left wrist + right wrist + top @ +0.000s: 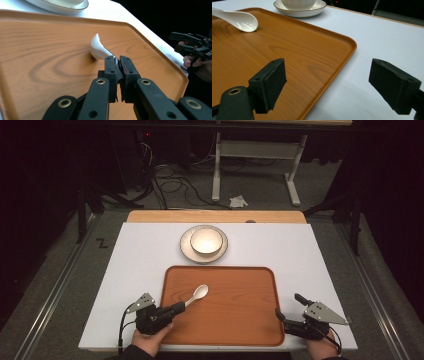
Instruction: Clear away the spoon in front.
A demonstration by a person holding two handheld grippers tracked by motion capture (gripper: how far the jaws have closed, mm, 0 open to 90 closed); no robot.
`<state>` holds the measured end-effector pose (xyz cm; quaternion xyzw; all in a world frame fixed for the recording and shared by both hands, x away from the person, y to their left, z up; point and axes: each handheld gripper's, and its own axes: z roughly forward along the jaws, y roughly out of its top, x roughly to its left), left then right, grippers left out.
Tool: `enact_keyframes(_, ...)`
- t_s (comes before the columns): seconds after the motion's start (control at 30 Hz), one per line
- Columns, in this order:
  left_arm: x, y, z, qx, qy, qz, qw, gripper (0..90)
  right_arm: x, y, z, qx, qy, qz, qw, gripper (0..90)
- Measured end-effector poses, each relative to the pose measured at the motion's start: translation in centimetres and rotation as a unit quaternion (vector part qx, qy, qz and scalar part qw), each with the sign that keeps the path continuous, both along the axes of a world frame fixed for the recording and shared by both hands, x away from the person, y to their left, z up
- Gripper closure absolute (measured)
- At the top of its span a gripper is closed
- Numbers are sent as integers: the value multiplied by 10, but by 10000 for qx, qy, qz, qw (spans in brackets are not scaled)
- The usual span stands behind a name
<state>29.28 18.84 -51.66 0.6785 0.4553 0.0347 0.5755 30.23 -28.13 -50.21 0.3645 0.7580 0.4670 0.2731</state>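
White tabletop [145, 250] w/ wood-grain tray [235, 320] near front edge; dark floor, cables, desk legs beyond. White ceramic spoon [199, 294] on tray's left part, glossy, bowl end resting on tray, handle raised toward left gripper [176, 308]. Behind tray: white bowl [206, 241] on rimmed plate [186, 246], well apart from spoon. Left gripper clamped on spoon handle. Right gripper [288, 307] spread wide, empty, straddling tray's right front corner.

spoon [99, 48] handle hidden between the left gripper's [119, 65] fingers [110, 72].
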Motion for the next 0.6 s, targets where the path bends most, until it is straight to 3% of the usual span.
enact_keyframes(0.23, 1, 1, -1, 60, 100, 23, 9999, 826, 0, 0, 0, -1, 1, 1, 10000, 152)
enact_keyframes(0.27, 0, 2, -1, 96, 95, 118, 9998, 724, 0, 0, 0, 3, 4, -2, 10000, 152)
enact_keyframes(0.3, -2, 3, 2, 47, 52, 417, 9991, 619, 0, 0, 0, 12, 7, -3, 10000, 152)
enact_keyframes(0.37, -4, 5, 5, 217, -10, 729, 9971, 447, 0, 0, 0, 24, 5, -1, 10000, 152)
enact_keyframes(0.4, -4, 7, 5, 228, -13, 781, 9967, 413, 0, 0, 0, 12, 6, -4, 10000, 152)
enact_keyframes(0.5, -4, 11, 5, 180, 42, 847, 9962, 405, 1, 1, 0, -4, 3, 13, 10000, 152)
enact_keyframes(0.6, -4, 11, 5, 344, 25, 865, 9957, 411, 1, 2, 0, -13, -12, 37, 10000, 152)
